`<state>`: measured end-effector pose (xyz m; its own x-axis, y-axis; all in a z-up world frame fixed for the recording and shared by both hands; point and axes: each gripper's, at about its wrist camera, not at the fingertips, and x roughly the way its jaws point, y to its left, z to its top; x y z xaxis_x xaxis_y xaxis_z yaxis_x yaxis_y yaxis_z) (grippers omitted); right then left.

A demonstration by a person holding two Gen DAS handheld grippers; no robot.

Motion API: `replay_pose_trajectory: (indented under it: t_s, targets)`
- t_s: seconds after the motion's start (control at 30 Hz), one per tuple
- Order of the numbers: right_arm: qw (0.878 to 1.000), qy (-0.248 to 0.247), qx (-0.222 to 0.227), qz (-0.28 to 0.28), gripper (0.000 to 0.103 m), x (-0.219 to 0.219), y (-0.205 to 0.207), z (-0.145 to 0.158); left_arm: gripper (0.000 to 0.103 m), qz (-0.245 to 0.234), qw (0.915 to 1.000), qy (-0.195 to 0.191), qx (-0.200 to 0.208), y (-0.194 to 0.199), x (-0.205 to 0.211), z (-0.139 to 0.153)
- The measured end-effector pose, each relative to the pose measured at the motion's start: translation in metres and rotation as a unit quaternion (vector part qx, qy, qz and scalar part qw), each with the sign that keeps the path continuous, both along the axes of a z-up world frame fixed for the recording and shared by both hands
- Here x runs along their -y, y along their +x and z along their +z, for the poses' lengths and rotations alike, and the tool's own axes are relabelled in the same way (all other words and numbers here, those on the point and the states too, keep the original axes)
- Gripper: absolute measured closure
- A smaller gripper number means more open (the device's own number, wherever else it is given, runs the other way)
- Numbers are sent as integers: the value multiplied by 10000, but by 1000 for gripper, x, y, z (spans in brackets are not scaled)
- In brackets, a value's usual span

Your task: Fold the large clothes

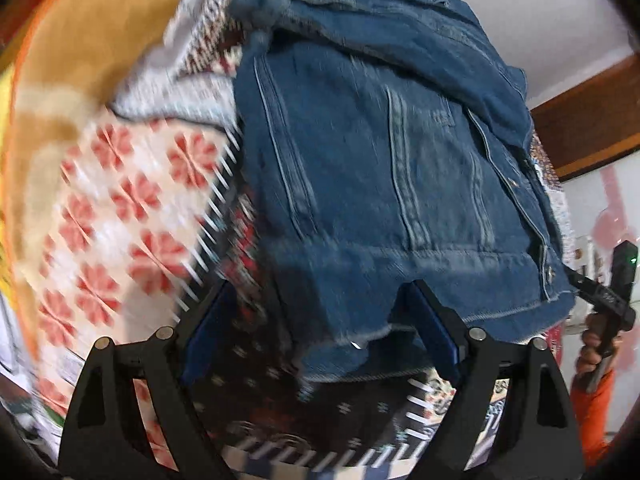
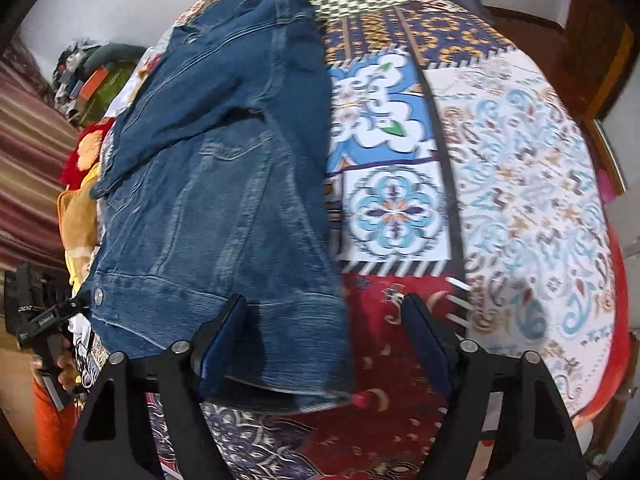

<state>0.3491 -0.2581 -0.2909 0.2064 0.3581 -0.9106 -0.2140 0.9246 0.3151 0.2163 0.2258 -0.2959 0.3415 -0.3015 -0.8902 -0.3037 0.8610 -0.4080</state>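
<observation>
A blue denim jacket [image 1: 380, 152] lies on a patchwork bedspread [image 1: 120, 208], partly folded, with a sleeve laid across its upper part. My left gripper [image 1: 320, 320] is open, its jaws set wide around the jacket's hem corner. In the right wrist view the jacket [image 2: 216, 184] lies left of centre on the bedspread [image 2: 520, 184]. My right gripper [image 2: 326, 328] is open, with the jacket's lower hem edge lying between its blue pads [image 2: 424, 344]. Neither gripper pinches the cloth. The right gripper also shows at the right edge of the left wrist view [image 1: 608, 300].
A yellow and tan blanket [image 1: 80, 40] is bunched at the far left of the bed. A pile of clothes and boxes [image 2: 92, 76] sits beyond the jacket. A wooden headboard [image 2: 592, 40] and white wall border the bed. The other handheld gripper [image 2: 36, 316] is at the left.
</observation>
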Motion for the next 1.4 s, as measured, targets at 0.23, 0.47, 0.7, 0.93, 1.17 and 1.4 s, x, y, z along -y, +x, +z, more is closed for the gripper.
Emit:
replay_pose_trajectory:
  t_s: [0.23, 0.47, 0.7, 0.93, 1.17, 1.4]
  targets:
    - [9996, 159, 74, 227, 61, -22, -5, 0, 33, 145, 9993, 282, 188, -12, 14, 7]
    - [9964, -103, 419, 736, 83, -43, -11, 13, 64, 41, 9950, 938, 341, -16, 22, 32]
    - [9943, -114, 674, 814, 86, -47, -6, 31, 83, -384, 9800, 1773, 814, -16, 32, 67]
    - [9900, -151, 1045, 936, 86, -47, -8, 52, 90, -360, 9707, 1949, 1358, 0, 28, 104]
    - [9884, 57, 1277, 823, 88, -48, 14, 71, 92, -180, 9614, 2017, 1862, 35, 22, 132]
    - [9801, -90, 1808, 818, 89, -78, 77, 117, 94, 216, 9576, 1866, 2186, 102, -4, 169]
